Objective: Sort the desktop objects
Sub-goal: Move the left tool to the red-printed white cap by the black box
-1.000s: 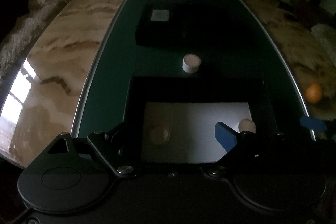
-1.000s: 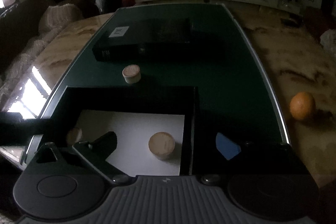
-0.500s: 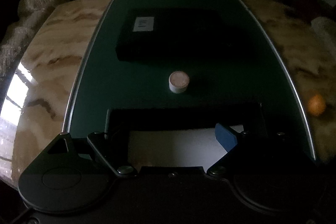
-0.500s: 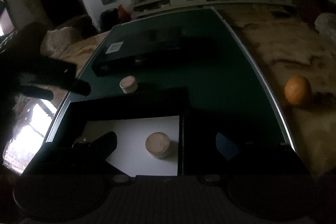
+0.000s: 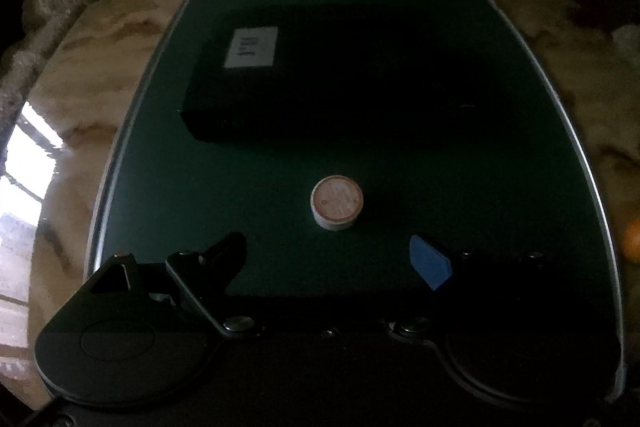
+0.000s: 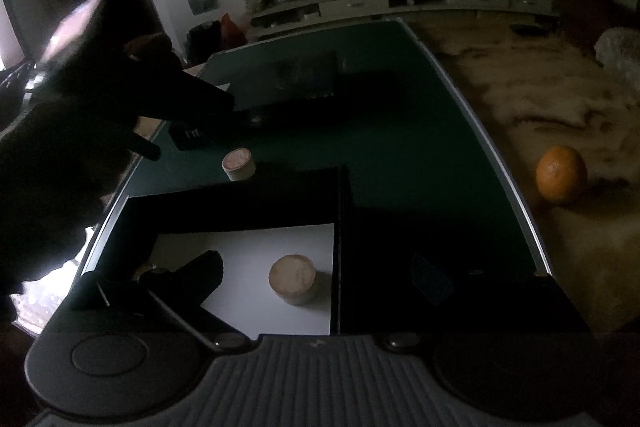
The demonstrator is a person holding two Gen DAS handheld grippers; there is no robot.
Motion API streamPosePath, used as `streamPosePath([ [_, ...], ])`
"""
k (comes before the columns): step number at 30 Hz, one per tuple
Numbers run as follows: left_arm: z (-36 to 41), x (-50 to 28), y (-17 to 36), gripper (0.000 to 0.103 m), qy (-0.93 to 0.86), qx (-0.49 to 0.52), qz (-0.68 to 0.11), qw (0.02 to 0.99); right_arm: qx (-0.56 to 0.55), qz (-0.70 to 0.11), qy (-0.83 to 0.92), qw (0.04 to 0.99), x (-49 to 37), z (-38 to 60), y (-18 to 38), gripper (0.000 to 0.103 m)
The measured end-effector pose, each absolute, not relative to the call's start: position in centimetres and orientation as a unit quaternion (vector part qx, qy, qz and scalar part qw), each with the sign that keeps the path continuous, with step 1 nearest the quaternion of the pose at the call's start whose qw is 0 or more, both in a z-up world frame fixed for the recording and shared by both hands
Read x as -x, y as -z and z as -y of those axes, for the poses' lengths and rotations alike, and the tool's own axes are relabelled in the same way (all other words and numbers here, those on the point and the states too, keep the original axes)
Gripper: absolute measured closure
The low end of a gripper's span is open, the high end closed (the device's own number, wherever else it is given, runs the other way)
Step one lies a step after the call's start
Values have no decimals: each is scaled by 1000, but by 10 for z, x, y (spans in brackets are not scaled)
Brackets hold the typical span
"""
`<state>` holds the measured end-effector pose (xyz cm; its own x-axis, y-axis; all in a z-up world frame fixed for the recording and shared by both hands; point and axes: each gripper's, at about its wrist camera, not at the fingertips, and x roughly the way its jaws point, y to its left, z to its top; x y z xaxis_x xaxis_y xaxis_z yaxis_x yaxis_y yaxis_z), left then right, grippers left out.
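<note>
Dark green matting [image 5: 280, 163] covers the middle of the marble-patterned bench [image 5: 80, 99], and both claws hang over its near end. The left claw [image 5: 332, 261] stands with its two tips wide apart and nothing between them; just beyond the gap sits a small round white container with a pinkish lid [image 5: 337, 202], upright on the mat and touching neither tip. The right claw [image 6: 320, 277] is likewise spread and empty, poised over a black open tray [image 6: 280, 203] with a white floor. Inside that tray, toward its right wall, a round tan puck [image 6: 292, 284] rests flat between the tips. In the right wrist view the same lidded container [image 6: 239, 164] stands just past the tray's far edge, outside it. Farther back lies a flat black box [image 5: 320, 75] with a white label at its near-left corner. An orange [image 6: 561, 173] sits off the mat on the right side of the bench, well apart from the rest. The room beyond is dim and blurred.
</note>
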<state>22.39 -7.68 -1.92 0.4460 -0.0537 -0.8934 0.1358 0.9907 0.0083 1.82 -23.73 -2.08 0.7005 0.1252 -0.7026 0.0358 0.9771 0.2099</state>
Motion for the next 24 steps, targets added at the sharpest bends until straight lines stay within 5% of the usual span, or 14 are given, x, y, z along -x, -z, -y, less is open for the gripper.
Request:
streamPosePath([
  [24, 90, -268, 71, 26, 37, -51, -556, 829, -120, -393, -36, 911, -22, 245, 20, 0],
])
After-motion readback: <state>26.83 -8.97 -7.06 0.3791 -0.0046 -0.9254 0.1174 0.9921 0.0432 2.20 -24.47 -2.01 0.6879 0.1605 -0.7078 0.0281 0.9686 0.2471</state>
